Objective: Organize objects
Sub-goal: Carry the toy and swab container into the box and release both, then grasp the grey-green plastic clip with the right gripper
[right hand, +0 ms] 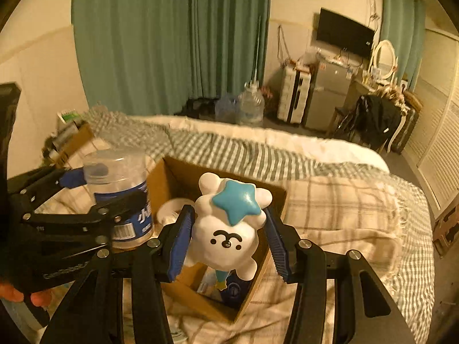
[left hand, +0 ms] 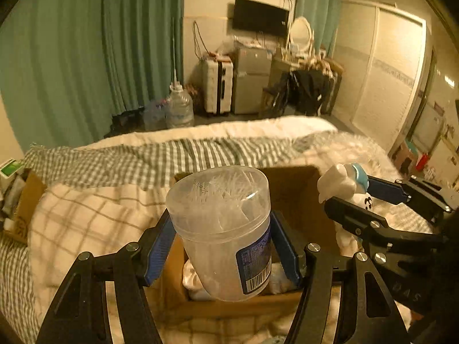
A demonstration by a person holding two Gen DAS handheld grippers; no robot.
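Observation:
My left gripper (left hand: 221,238) is shut on a clear plastic jar of cotton swabs (left hand: 223,229) with a blue label, held above an open cardboard box (left hand: 298,189) on the bed. The jar also shows in the right wrist view (right hand: 120,195). My right gripper (right hand: 228,238) is shut on a white bear toy with a blue star on its head (right hand: 229,229), held over the same box (right hand: 178,177). In the left wrist view the toy (left hand: 341,183) sits at the right between the right gripper's fingers (left hand: 352,218). White items lie in the box.
The box rests on a bed with a checked blanket (right hand: 330,200). A second cardboard box with items (left hand: 23,200) sits at the bed's far left. Beyond the bed are green curtains, water jugs (left hand: 178,106), a suitcase, a small fridge and a chair with clothes.

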